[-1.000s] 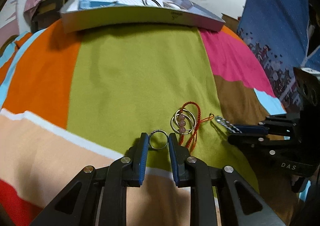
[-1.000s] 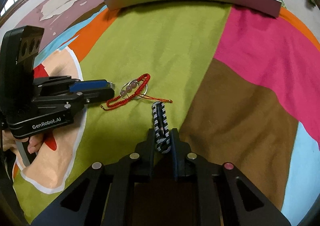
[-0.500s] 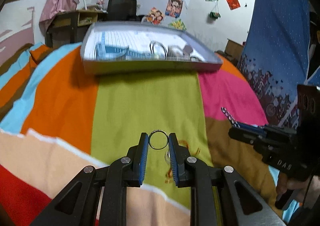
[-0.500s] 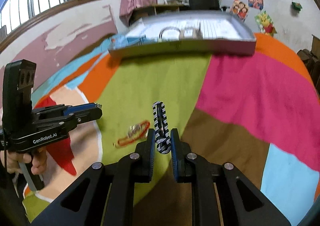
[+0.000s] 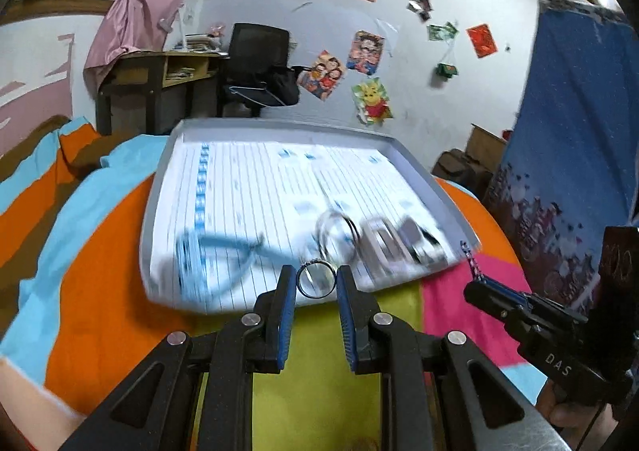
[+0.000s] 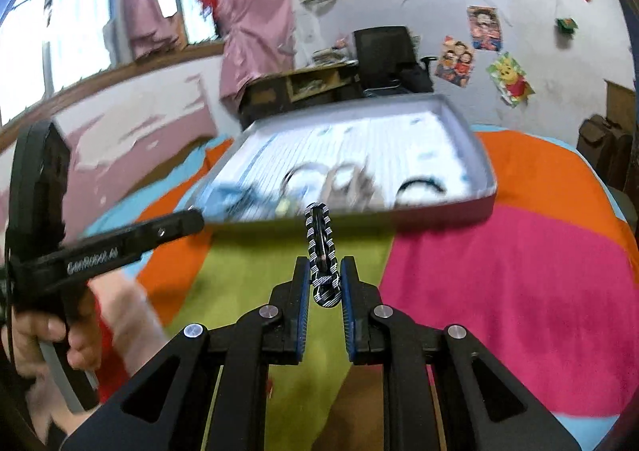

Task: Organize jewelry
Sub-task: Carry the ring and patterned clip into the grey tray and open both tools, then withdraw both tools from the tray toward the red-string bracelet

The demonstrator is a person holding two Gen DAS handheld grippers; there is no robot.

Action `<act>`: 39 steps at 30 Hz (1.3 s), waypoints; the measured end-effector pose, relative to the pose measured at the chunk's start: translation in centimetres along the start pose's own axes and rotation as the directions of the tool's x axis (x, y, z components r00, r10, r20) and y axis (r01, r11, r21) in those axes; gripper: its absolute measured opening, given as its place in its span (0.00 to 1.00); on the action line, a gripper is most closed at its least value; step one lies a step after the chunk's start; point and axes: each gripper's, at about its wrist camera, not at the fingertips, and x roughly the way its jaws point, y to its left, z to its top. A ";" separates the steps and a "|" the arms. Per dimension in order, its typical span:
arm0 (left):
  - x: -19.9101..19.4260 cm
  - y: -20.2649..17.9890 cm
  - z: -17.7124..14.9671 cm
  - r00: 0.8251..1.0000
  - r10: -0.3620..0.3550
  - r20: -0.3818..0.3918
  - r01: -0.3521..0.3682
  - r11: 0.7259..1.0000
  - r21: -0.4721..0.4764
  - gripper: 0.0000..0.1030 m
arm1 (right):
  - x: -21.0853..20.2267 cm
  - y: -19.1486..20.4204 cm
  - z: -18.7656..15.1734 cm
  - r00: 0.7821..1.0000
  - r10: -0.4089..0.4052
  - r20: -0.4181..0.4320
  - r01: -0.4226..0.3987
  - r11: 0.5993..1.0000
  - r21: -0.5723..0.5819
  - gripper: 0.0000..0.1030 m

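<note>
Jewelry is being carried in both tools at once: a thin silver ring (image 5: 315, 281) is pinched upright between the blue pads of the left gripper (image 5: 316, 283), and a black-and-white striped band (image 6: 321, 251) is clamped at its lower end in the right gripper (image 6: 324, 281), its free loop standing up past the fingertips. Beneath both tools the multicoloured bedspread (image 6: 499, 271) is seen, with nothing of the task visible on it in these views (the part directly under the tools is hidden). Just beyond lies the grey tray (image 5: 423, 175), lined with ruled paper, where a blue cord (image 5: 223, 247), a clear bangle (image 5: 335, 227) and some blurred silvery pieces are already laid near the front edge; a dark loop (image 6: 419, 185) is seen toward its right side. A desk and office chair (image 5: 259, 64) stand against the far wall. The transport step appears to be in hand. Next, each piece would need to be brought over a bare patch of paper, lowered close, and released gently so that the ring does not roll off.
</note>
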 end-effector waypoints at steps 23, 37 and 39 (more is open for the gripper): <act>7.1 0.5 1.8 0.992 0.094 -0.088 -0.092 0.996 0.019 0.27 | 9.9 -3.5 5.1 0.984 -0.162 -0.080 0.163 0.987 0.003 0.14; -4.6 -1.1 1.3 0.985 0.117 0.129 -0.122 0.992 0.029 0.96 | -1.7 -1.6 5.5 0.981 -0.150 0.126 0.150 0.989 0.006 0.61; -6.9 -1.5 0.9 0.979 0.120 0.163 -0.126 0.992 0.022 0.98 | -3.7 -0.8 5.6 0.978 -0.145 0.151 0.147 0.989 -0.005 0.70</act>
